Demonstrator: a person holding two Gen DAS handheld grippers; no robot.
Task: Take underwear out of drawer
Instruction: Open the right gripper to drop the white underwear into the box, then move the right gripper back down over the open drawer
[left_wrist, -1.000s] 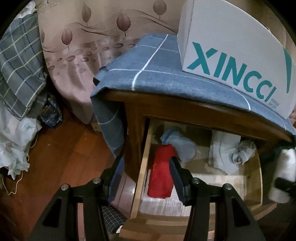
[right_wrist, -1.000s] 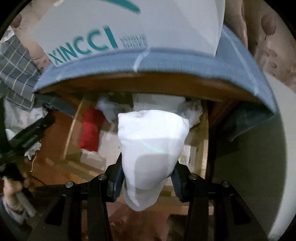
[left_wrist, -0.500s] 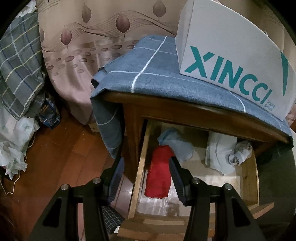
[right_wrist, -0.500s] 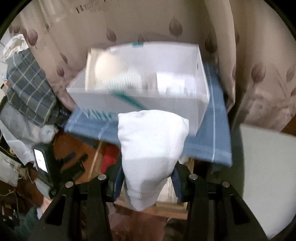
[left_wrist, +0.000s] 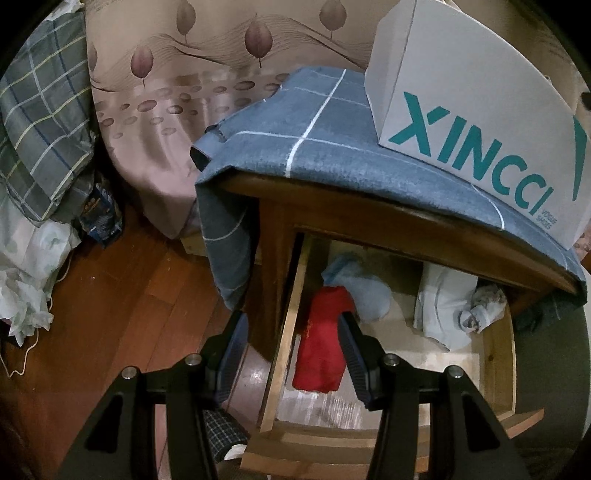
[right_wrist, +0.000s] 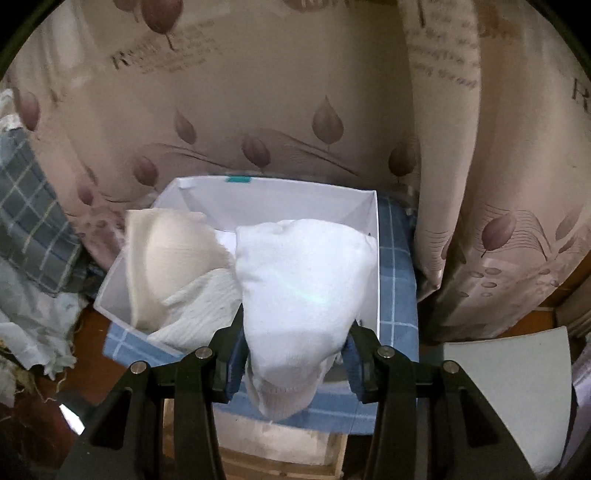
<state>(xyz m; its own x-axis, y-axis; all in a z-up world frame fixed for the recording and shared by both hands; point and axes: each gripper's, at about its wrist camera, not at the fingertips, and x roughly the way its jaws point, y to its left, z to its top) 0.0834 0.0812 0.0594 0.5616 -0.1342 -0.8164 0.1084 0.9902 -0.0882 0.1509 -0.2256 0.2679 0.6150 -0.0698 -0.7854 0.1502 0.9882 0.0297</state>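
My wooden nightstand (left_wrist: 388, 229) carries a blue checked cloth (left_wrist: 314, 147) draped over its top and left side. On the cloth sits a white XINCCI shoebox (left_wrist: 472, 122), open on top. Its drawer (left_wrist: 291, 314) is pulled out. Beside it, the wooden floor (left_wrist: 122, 302) holds crumpled white fabric (left_wrist: 29, 266).

One white box (right_wrist: 280, 195), two garments in it, four garments in one drawer (left_wrist: 284, 332).
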